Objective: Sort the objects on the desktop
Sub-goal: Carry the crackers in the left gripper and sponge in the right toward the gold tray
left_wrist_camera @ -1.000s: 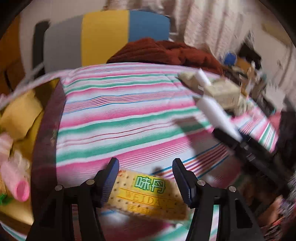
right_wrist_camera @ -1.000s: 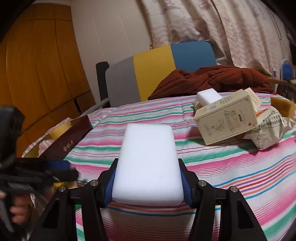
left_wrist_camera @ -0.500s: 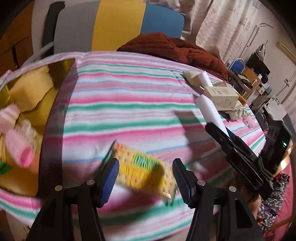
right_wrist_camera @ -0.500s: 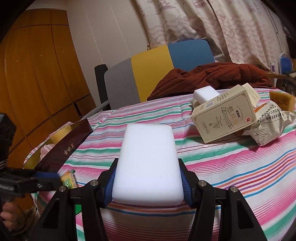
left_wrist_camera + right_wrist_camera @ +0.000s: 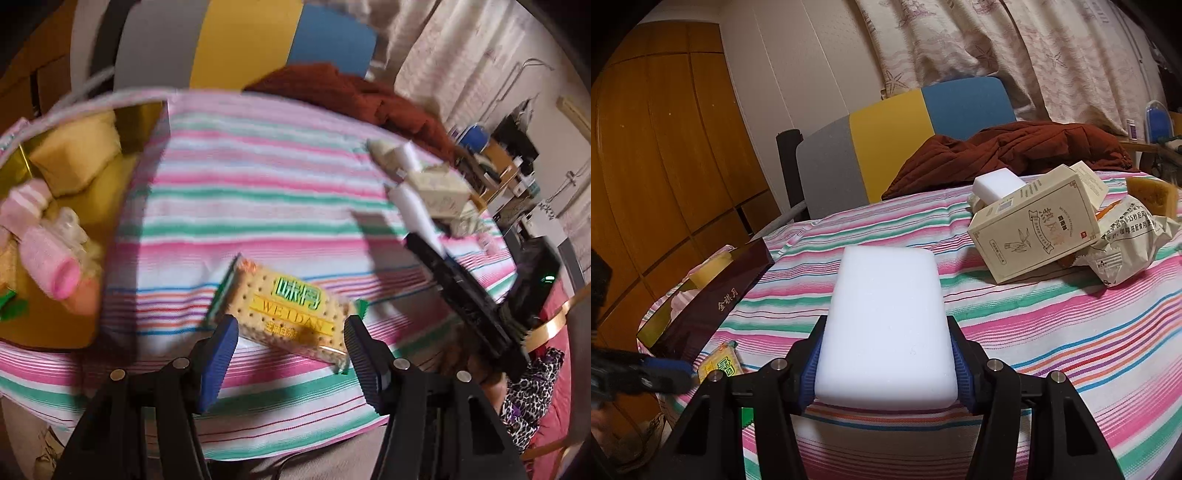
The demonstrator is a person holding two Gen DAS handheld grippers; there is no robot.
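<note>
A yellow cracker packet (image 5: pixel 291 310) with green lettering lies flat on the striped tablecloth (image 5: pixel 258 192). My left gripper (image 5: pixel 290 325) is open. The packet's near edge shows between its blue fingertips, and neither pad touches it. My right gripper (image 5: pixel 885 328) is shut on a white sponge block (image 5: pixel 886 314) held above the cloth. The left wrist view shows that gripper (image 5: pixel 461 291) and its sponge (image 5: pixel 413 210) at the right. In the right wrist view the packet (image 5: pixel 722 363) lies at the lower left beside the left gripper (image 5: pixel 646 369).
A dark red box (image 5: pixel 701 306) with a gold lining (image 5: pixel 96 206) sits at the table's left, holding pink rollers (image 5: pixel 48 262) and a yellow sponge (image 5: pixel 77 155). At the far right are a cream carton (image 5: pixel 1038 232), another white sponge (image 5: pixel 997 186), a crumpled packet (image 5: pixel 1126 251) and a brown jacket (image 5: pixel 1015 151).
The left gripper has drawn back and up from the cracker packet, which sat deep between its fingers and now lies further ahead. The right gripper keeps the white sponge almost still.
</note>
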